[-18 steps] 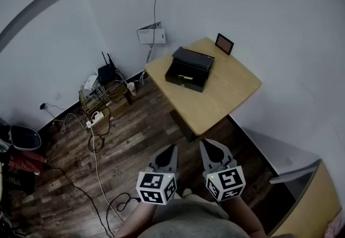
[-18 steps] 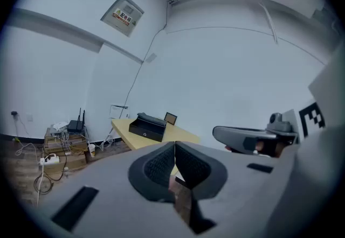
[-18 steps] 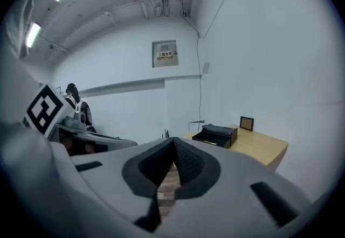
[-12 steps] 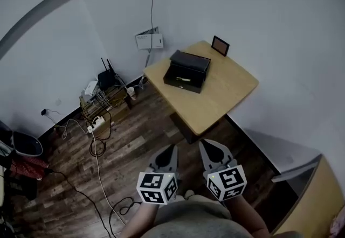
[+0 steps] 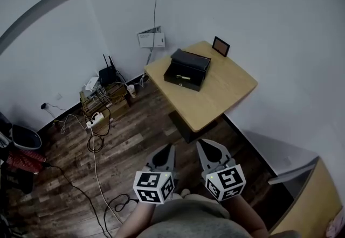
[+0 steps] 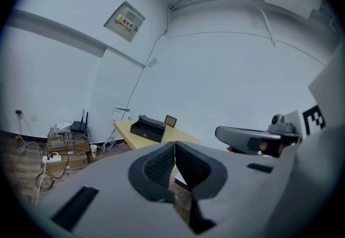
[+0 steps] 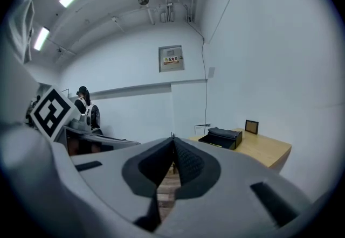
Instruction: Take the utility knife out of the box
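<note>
- The dark wood floor (image 5: 135, 134) spreads below, with cables and a router (image 5: 106, 74) far left by the wall.
- A light wooden table (image 5: 221, 97) stands far from the person, against the right wall.
- The left gripper (image 5: 169, 148) and the right gripper (image 5: 201, 144) are held near, side by side, well apart from the table. The jaws of each are pressed together with nothing between them.
- A black box (image 5: 188, 64) sits on the table's far left part, lid raised.
- A small picture frame (image 5: 221, 46) stands at the far edge.
- A pale slim item (image 5: 185, 77) lies in the box; whether it is the utility knife cannot be told.
</note>
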Motion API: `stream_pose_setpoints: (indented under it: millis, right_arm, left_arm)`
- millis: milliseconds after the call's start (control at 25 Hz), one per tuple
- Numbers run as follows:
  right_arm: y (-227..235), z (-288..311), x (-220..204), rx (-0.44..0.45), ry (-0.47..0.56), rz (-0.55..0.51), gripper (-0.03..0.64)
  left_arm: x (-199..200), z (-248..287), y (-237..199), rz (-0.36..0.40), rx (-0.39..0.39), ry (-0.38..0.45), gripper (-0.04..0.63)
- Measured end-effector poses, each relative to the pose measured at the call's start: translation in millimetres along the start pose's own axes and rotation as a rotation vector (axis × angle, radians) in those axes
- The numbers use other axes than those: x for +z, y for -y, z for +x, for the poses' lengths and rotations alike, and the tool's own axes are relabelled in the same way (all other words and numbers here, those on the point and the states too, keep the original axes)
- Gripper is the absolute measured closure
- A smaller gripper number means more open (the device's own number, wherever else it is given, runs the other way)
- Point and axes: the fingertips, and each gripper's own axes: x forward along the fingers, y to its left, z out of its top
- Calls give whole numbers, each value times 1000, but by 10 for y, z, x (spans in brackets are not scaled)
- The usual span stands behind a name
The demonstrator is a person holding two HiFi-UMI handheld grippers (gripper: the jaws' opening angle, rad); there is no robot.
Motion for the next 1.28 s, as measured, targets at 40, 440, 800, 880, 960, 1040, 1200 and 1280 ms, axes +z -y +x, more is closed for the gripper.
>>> stream_pose_setpoints:
  millis: [40, 440, 800, 880, 960, 1040, 1200, 1280]
  right_arm:
    - [7, -3, 3, 4, 2, -2, 617]
    - [28, 26, -33, 38, -1, 6, 617]
    - [197, 256, -111, 35, -32, 35, 617]
    - [267, 341, -108, 33, -34, 38, 617]
    - [358, 463, -107, 29, -39, 38, 617]
    - [466, 624, -93, 27, -45, 42, 617]
    - [685, 979, 2, 20, -46, 42, 617]
    - [792, 1169, 61, 11, -44, 41, 617]
  left_arm:
    - [-4, 8, 10, 1, 2, 1, 591]
    - [-26, 20, 15, -5, 42, -3, 592]
    - [-13, 275, -174, -32, 61, -13, 591]
    - [17, 401, -204, -31, 53, -13, 592]
    - [56, 561, -239, -28, 40, -15, 592]
    - [112, 746, -288, -26, 28, -17, 591]
    - [274, 1114, -434, -20, 5, -21, 592]
    - [363, 1293, -546, -16, -1, -25, 592]
